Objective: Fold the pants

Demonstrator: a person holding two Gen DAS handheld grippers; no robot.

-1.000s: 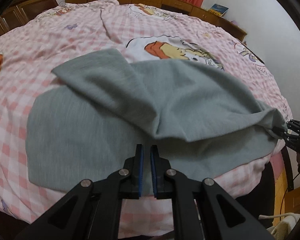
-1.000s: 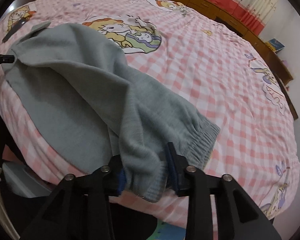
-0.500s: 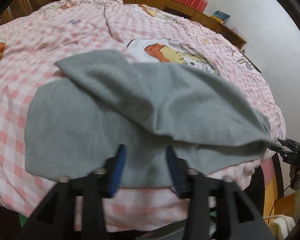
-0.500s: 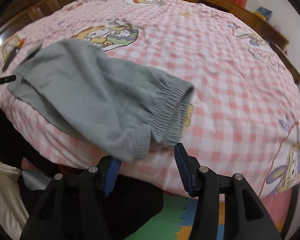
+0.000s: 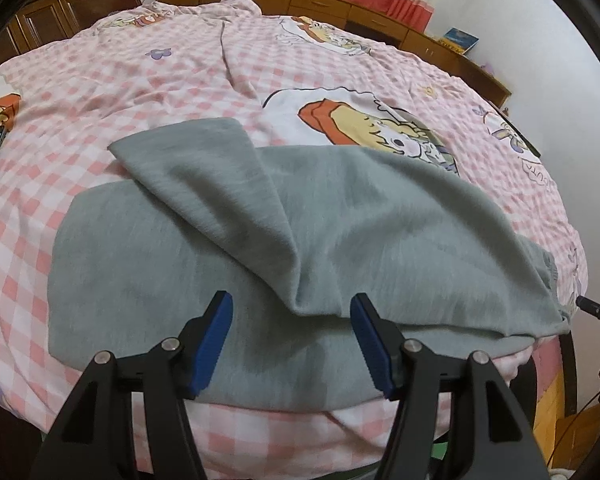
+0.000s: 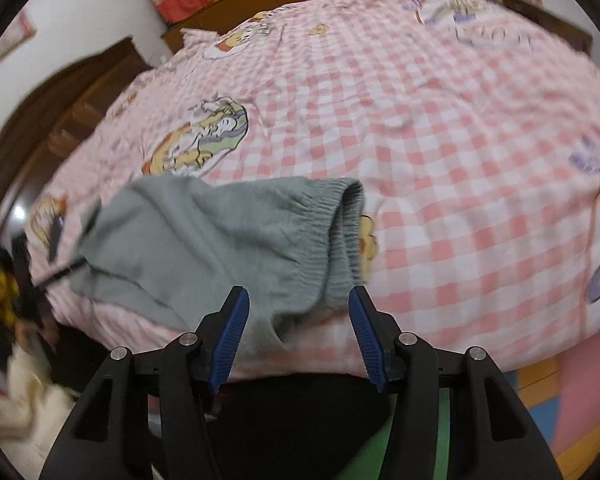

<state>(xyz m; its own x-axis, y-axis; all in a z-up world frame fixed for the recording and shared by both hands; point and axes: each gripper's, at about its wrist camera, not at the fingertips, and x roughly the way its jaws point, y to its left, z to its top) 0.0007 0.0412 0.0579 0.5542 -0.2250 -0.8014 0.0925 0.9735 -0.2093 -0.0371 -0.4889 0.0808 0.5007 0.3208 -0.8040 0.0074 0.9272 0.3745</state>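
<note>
We note both grippers, left [image 5: 291, 334] and right [image 6: 296, 330], released and empty over the pants [image 5: 340, 220]; the loosely laid fold may slide off the bed [image 5: 100, 92] edge.

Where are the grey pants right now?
The pants lie on the checked bedspread near the bed's front edge, just beyond both open grippers.

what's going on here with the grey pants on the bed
A person with a handheld gripper in each hand is folding grey pants on a pink checked bedsheet. One part is already laid over the rest. The left gripper and right gripper have just been opening; both now stand open, pads clear of the cloth, the right one near the ribbed cuff.
</note>
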